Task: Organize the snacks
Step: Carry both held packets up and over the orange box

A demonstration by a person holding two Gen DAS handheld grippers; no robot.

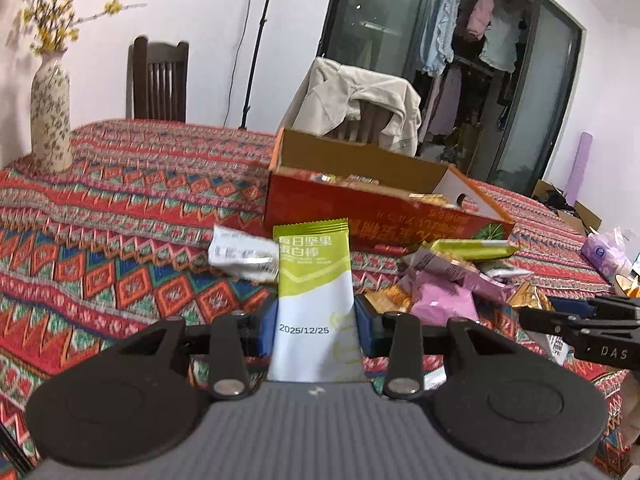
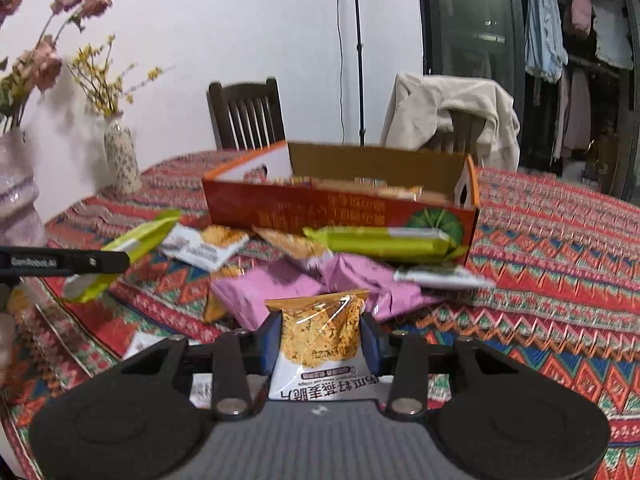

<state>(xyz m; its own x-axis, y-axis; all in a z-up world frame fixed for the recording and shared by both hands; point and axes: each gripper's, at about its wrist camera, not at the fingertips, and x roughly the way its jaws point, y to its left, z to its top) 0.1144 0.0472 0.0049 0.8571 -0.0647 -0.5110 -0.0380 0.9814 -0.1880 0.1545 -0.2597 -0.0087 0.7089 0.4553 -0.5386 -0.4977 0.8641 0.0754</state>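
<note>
Both loaded, clear of the counter (image 1: pixel 140 200): left gripper (image 1: pixel 316 324) pinching the green bar (image 1: pixel 314 280), right gripper (image 2: pixel 320 340) clenching the cracker packet (image 2: pixel 320 332). Slick wrappers could slip before the box (image 1: pixel 360 184).

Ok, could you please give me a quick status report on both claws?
Left claw shut on green-and-white bar. Right claw shut on orange crisp packet. Red box ahead, open. Loose snacks piled before it.
</note>
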